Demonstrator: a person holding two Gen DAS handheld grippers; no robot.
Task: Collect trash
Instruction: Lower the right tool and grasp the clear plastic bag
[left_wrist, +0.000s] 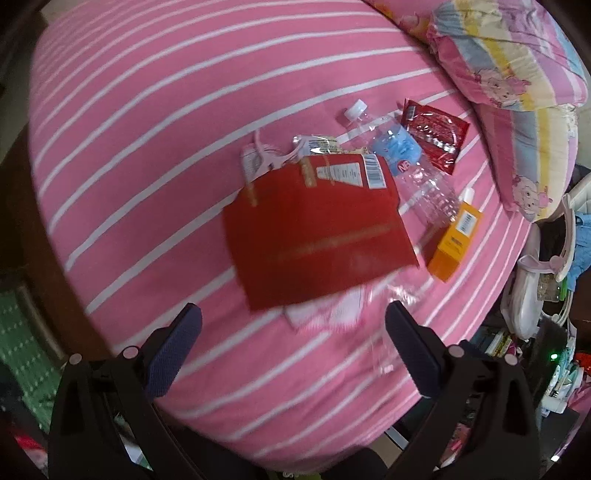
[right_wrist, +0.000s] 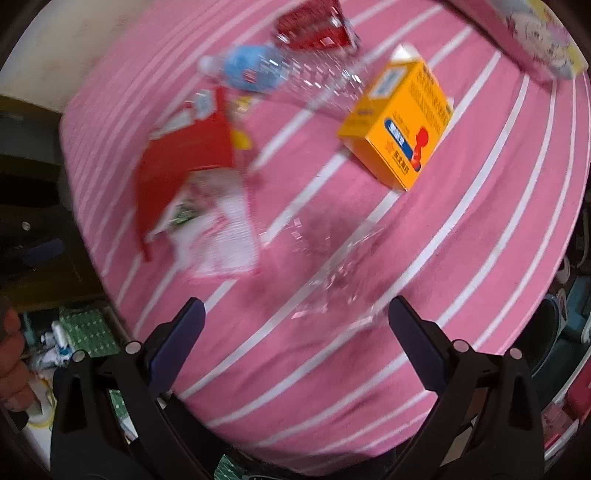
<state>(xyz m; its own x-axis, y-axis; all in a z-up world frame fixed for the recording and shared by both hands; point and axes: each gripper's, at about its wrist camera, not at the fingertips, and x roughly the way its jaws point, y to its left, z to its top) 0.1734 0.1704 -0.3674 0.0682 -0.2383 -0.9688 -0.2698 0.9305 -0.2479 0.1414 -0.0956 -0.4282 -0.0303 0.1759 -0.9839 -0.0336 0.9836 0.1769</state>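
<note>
Trash lies in a heap on a pink bed with white stripes (left_wrist: 147, 147). A big red flat carton (left_wrist: 317, 229) covers a white wrapper (left_wrist: 332, 314). Behind it lie a clear plastic bottle with a blue label (left_wrist: 399, 151), a red snack packet (left_wrist: 432, 133) and an orange box (left_wrist: 454, 240). My left gripper (left_wrist: 293, 325) stands open just short of the carton, holding nothing. In the right wrist view the orange box (right_wrist: 399, 125), bottle (right_wrist: 280, 74), red carton (right_wrist: 184, 162), white wrapper (right_wrist: 221, 240) and a clear plastic film (right_wrist: 332, 266) show. My right gripper (right_wrist: 295, 321) is open over the film.
Cartoon-print pillows (left_wrist: 517, 74) lie at the bed's far right. Cluttered items (left_wrist: 546, 295) stand past the bed's right edge. A dark wooden frame (left_wrist: 48, 258) and a green patterned floor (right_wrist: 88, 328) lie to the left. A hand (right_wrist: 11, 362) shows at the left rim.
</note>
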